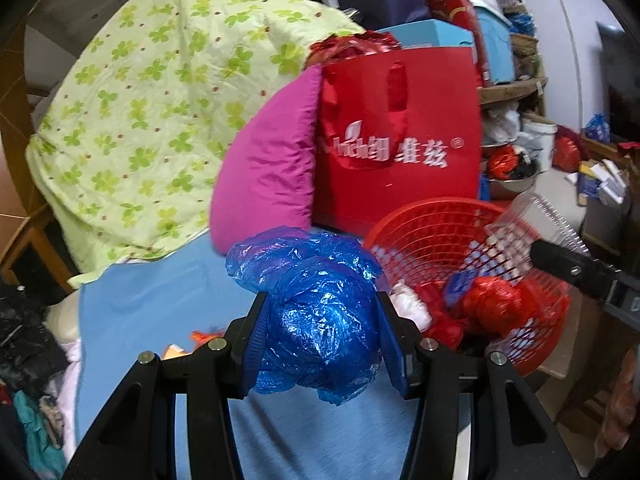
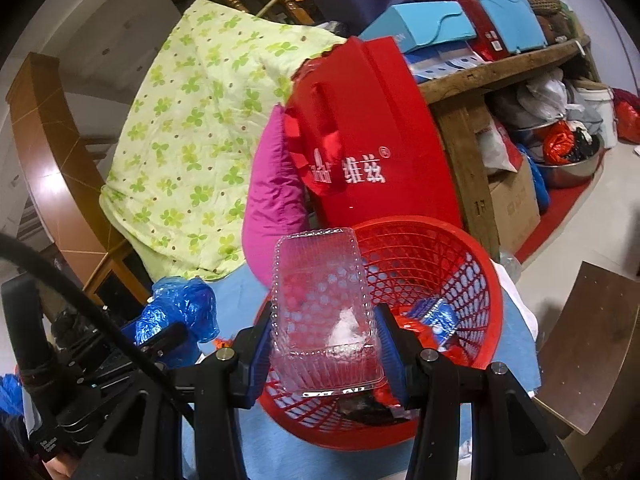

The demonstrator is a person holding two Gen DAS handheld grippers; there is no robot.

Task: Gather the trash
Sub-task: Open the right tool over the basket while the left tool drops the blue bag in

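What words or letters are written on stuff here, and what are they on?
"维兹" in white, with a small ® mark: on the red tote bag, clearest in the right wrist view.
White logo letters left of those characters on the same bag: too blurred to read.
Print on the cardboard box under the wooden shelf: too small to read.
Labels on the light blue boxes and the red box up on the shelf: too small to read.

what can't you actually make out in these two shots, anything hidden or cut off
- Basket bottom: in the right wrist view the clear tray in the right gripper covers it.
- Trash in the basket: left wrist view, a blurred red jumble.
- Inside of the blue bag: crumpled shut in the left gripper.
- Bedsheet below the bag: hidden by the gripper's frame.
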